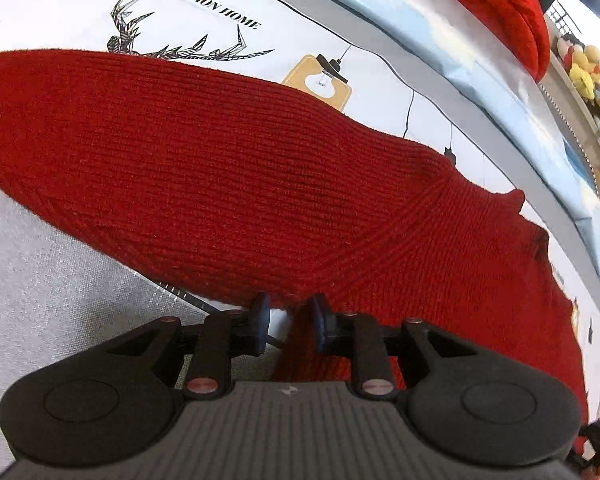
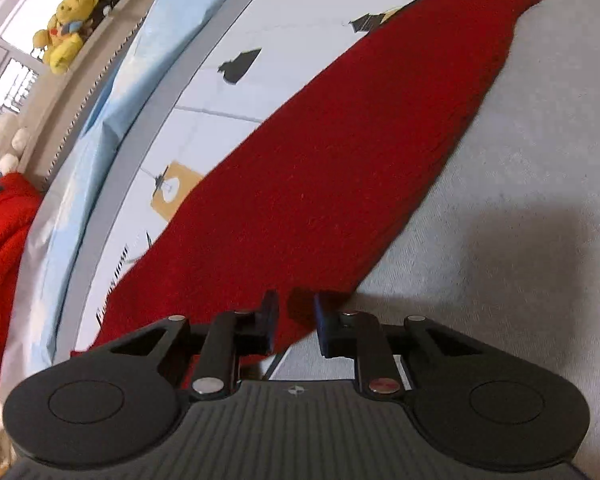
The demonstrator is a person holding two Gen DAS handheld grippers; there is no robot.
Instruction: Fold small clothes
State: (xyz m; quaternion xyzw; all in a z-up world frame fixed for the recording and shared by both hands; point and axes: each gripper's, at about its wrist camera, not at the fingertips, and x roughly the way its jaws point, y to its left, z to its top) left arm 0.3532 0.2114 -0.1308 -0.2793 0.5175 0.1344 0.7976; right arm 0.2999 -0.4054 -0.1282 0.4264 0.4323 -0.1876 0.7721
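A red knit sweater (image 1: 220, 160) lies flat and long across a white printed cloth (image 1: 80, 8) and a grey cover (image 1: 40, 280). My left gripper (image 1: 290, 314) points down at its near edge, blue pads (image 1: 262, 312) slightly apart, with the sweater's hem and a strip of white cloth showing in the gap. In the right wrist view the same sweater (image 2: 340, 160) runs diagonally to the upper right. My right gripper (image 2: 297, 312) sits over its near corner, jaws a little apart. A small fold of red knit stands between the pads (image 2: 320, 316), which do not clamp it.
Another red garment (image 1: 492, 0) (image 2: 4, 260) lies at the far side on a light blue sheet (image 1: 460, 48) (image 2: 112, 92). Plush toys (image 1: 588, 76) (image 2: 64, 36) line a sill by the window. Grey cover (image 2: 520, 160) spreads to the right of the sweater.
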